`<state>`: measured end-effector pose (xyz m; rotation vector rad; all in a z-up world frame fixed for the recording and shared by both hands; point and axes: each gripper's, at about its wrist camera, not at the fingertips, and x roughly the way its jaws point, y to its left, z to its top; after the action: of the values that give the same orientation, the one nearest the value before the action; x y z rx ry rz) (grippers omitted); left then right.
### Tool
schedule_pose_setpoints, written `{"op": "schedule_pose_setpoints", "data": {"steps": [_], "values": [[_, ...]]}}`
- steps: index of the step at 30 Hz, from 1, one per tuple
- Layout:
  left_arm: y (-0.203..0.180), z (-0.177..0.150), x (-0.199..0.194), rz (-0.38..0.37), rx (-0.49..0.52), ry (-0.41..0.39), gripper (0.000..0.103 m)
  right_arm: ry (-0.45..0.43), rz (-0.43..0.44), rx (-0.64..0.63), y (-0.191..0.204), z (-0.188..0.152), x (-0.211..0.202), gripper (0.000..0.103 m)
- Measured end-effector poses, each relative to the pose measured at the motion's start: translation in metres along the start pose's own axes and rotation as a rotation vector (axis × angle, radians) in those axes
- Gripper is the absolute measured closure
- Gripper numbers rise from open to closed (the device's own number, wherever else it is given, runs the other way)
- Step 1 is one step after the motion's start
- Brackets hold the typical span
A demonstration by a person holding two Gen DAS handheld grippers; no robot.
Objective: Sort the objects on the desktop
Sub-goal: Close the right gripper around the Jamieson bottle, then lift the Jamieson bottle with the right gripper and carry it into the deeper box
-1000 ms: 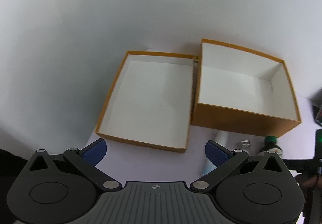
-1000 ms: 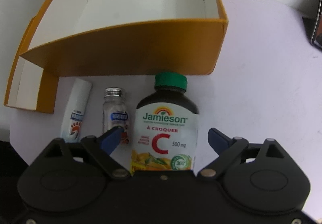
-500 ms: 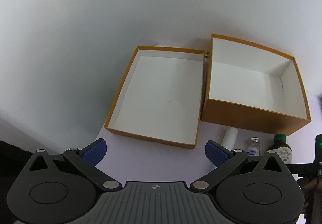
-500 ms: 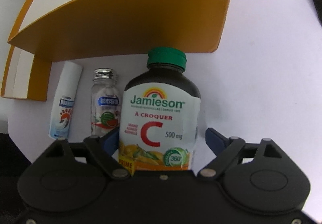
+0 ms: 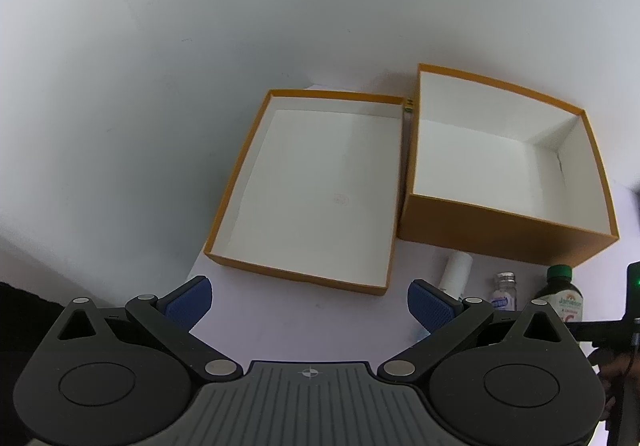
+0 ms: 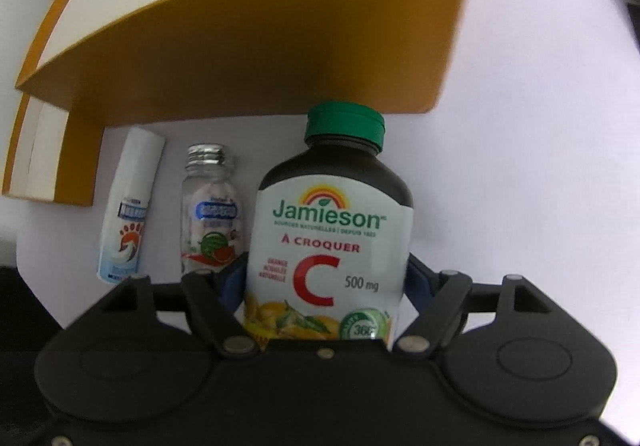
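Note:
A dark Jamieson vitamin C bottle (image 6: pixel 332 230) with a green cap stands between the fingers of my right gripper (image 6: pixel 326 278), whose jaws have closed in against its sides. To its left stand a small clear bottle (image 6: pixel 210 205) with a silver cap and a white tube (image 6: pixel 128 205). Behind them is a deep orange box (image 6: pixel 280 45). My left gripper (image 5: pixel 308 302) is open and empty, held above the table in front of the shallow orange lid (image 5: pixel 316 189). The deep box (image 5: pixel 504 165), tube (image 5: pixel 456 272), small bottle (image 5: pixel 502 288) and vitamin bottle (image 5: pixel 562 294) show at the right.
The boxes stand side by side on a white table (image 5: pixel 320 318) against a white wall (image 5: pixel 240 25). A dark object sits at the table's far right edge (image 6: pixel 634 21). Part of the right gripper's frame (image 5: pixel 616 326) shows at the right edge.
My right gripper moved forward around the vitamin bottle and its jaws closed onto it. My left gripper drew back and up, so the boxes look smaller.

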<state>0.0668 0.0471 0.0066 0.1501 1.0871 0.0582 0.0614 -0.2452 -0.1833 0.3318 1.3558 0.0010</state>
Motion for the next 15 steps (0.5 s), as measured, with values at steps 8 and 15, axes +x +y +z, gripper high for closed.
{"op": "schedule_pose_setpoints", "data": {"steps": [8, 15], "values": [[-0.007, 0.002, 0.005, -0.030, 0.018, 0.007, 0.000, -0.075, -0.005, -0.020, -0.003, -0.009, -0.042, 0.029], [-0.005, 0.006, 0.006, -0.044, -0.002, 0.003, 0.000, -0.187, 0.028, -0.010, 0.000, 0.005, -0.106, 0.029]]}}
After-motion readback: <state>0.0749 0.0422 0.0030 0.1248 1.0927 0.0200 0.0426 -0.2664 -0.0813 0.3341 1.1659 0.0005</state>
